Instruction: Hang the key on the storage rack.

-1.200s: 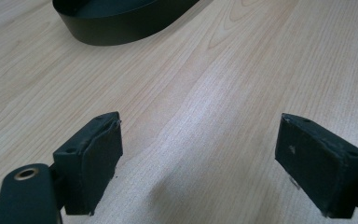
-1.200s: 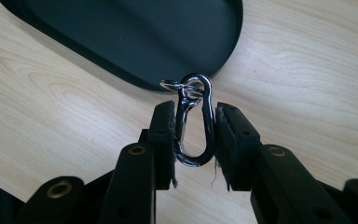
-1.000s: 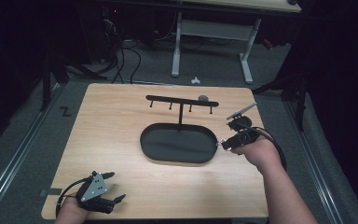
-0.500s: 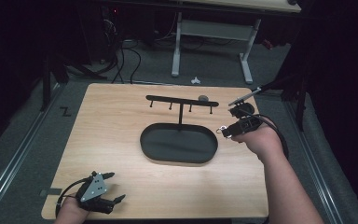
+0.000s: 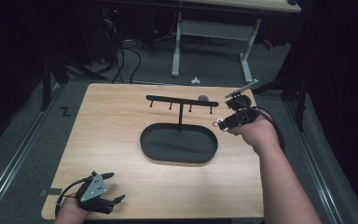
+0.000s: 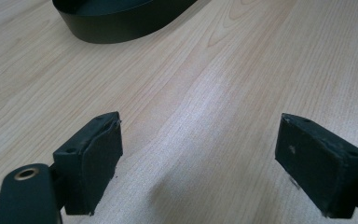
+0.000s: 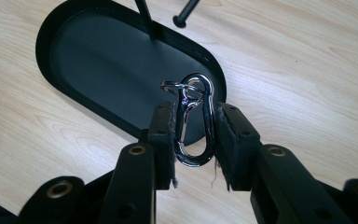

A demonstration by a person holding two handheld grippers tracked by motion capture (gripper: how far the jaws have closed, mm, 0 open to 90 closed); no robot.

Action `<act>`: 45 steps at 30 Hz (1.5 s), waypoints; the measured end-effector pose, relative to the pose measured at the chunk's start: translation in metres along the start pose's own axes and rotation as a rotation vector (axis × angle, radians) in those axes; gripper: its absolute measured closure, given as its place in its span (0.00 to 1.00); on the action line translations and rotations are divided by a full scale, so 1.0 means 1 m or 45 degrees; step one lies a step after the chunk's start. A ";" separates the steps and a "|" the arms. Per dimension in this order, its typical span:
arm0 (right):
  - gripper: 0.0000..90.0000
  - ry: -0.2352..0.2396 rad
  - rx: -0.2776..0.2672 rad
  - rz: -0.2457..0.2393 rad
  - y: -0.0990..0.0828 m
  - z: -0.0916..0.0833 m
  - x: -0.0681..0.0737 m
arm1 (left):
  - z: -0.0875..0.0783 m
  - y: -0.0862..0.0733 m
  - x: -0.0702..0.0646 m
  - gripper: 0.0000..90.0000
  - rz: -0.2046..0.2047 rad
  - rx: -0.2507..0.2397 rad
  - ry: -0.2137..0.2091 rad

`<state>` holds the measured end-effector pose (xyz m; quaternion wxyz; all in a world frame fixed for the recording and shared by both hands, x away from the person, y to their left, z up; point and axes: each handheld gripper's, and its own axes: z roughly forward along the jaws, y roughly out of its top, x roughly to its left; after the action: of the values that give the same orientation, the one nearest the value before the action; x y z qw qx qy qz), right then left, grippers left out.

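Right gripper view shows your right gripper [image 7: 195,140] clamped on the carabiner [image 7: 195,122] above the tray's [image 7: 51,28] rim, so any tilt nearing the rack's pegs [image 5: 211,113] could twist it loose.

The carabiner [image 7: 195,122] I am holding is a small, shiny silver clip, pear-shaped, with a spring gate along one side. It stands lengthwise between the pads of my right gripper [image 7: 195,144], its wider rounded end up and clear of the pads, its narrower end low between them; the pads press its two long sides. A small split ring [image 7: 172,86] hangs through its upper end, resting against the upper loop. In the high view it shows as a small bright loop [image 5: 221,123] at the gripper's tip, raised off the table [image 5: 121,116], just off the right end of the black oval tray [image 5: 144,144].
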<state>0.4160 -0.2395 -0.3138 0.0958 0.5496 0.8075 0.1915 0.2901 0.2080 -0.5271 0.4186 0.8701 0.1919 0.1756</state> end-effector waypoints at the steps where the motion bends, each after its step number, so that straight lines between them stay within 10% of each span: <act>1: 0.77 0.000 0.000 0.003 0.001 0.000 0.001 | 0.000 0.000 0.000 0.17 0.000 0.001 0.000; 45: 0.77 -0.016 -0.060 0.052 0.042 0.005 -0.003 | -0.003 -0.002 0.000 0.17 -0.002 0.004 0.000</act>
<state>0.4549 -0.2275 -0.3013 0.1098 0.5647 0.7909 0.2088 0.2886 0.2111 -0.5274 0.4175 0.8706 0.1929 0.1748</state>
